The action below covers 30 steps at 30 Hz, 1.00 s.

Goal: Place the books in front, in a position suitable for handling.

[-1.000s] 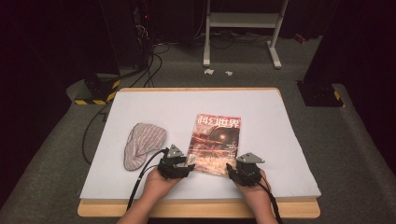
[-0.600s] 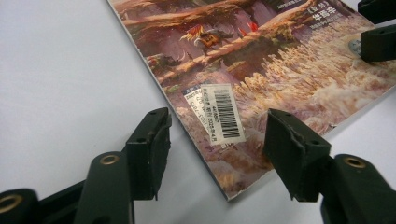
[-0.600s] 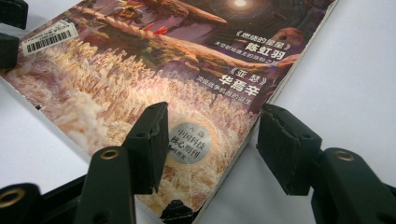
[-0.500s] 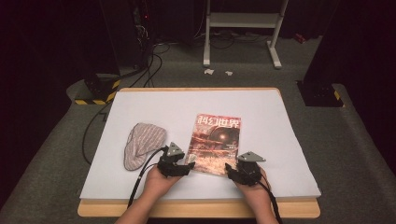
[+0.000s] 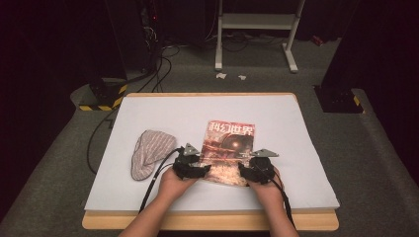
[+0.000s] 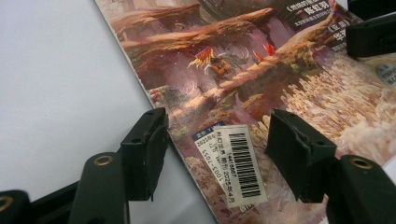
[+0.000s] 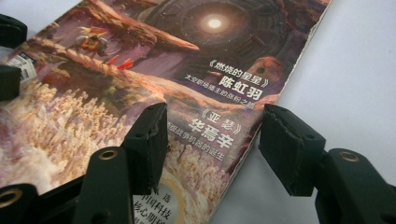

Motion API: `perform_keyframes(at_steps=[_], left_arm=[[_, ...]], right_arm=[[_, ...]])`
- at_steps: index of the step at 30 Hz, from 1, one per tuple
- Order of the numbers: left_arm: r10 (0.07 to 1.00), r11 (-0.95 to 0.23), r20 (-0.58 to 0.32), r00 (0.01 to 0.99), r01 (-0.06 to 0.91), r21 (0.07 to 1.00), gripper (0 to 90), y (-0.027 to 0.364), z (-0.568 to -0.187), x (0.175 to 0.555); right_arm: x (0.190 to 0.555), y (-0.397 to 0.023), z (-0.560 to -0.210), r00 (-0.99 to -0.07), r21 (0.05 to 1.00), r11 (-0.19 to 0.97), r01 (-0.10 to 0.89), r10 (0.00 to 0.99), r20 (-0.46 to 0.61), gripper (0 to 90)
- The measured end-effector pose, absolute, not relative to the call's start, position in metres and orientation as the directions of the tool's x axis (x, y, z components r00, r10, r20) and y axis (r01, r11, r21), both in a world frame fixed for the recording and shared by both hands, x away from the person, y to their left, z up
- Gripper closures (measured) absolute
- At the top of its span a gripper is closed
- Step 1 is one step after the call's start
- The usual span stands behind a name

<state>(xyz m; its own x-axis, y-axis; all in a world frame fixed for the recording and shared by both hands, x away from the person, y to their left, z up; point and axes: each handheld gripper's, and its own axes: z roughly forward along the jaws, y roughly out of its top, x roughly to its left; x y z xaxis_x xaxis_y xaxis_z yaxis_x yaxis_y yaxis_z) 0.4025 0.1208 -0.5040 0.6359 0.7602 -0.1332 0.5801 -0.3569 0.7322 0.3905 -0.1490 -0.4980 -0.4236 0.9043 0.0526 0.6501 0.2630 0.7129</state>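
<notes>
Both tools, left tool [image 5: 197, 170] and right tool [image 5: 245, 173], stand wide, having just opened, each straddling a near corner of the magazine [image 5: 228, 150], which lies flat on the table [image 5: 296, 128]. Thin, glossy, floppy, it likely wants edge grips at those corners.

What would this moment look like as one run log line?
left gripper: open, at magazine's near left corner | right gripper: open, at near right corner | cloth: left of magazine, untouched
</notes>
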Motion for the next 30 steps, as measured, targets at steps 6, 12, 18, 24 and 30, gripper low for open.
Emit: perform_keyframes(at_steps=[6,12,18,24,30], left_arm=[[0.769,-0.352,-0.126,0.627,0.579,0.735,39.0,0.120,-0.504,0.401],[0.772,-0.342,-0.134,0.621,0.584,0.736,41.9,0.123,-0.505,0.395],[0.777,-0.344,-0.130,0.616,0.588,0.732,42.1,0.131,-0.504,0.384],[0.777,-0.357,-0.124,0.617,0.593,0.722,42.0,0.144,-0.503,0.366],[0.774,-0.368,-0.106,0.625,0.579,0.728,41.7,0.156,-0.503,0.347]], right_arm=[[0.389,-0.154,-0.502,-0.435,0.725,0.252,0.641,0.897,0.073,43.0],[0.389,-0.154,-0.502,-0.436,0.725,0.249,0.642,0.897,0.077,43.3],[0.387,-0.149,-0.503,-0.462,0.729,0.264,0.631,0.883,0.080,43.4],[0.381,-0.139,-0.503,-0.503,0.726,0.296,0.621,0.860,0.079,43.6],[0.374,-0.128,-0.503,-0.541,0.723,0.328,0.608,0.838,0.075,43.9]])
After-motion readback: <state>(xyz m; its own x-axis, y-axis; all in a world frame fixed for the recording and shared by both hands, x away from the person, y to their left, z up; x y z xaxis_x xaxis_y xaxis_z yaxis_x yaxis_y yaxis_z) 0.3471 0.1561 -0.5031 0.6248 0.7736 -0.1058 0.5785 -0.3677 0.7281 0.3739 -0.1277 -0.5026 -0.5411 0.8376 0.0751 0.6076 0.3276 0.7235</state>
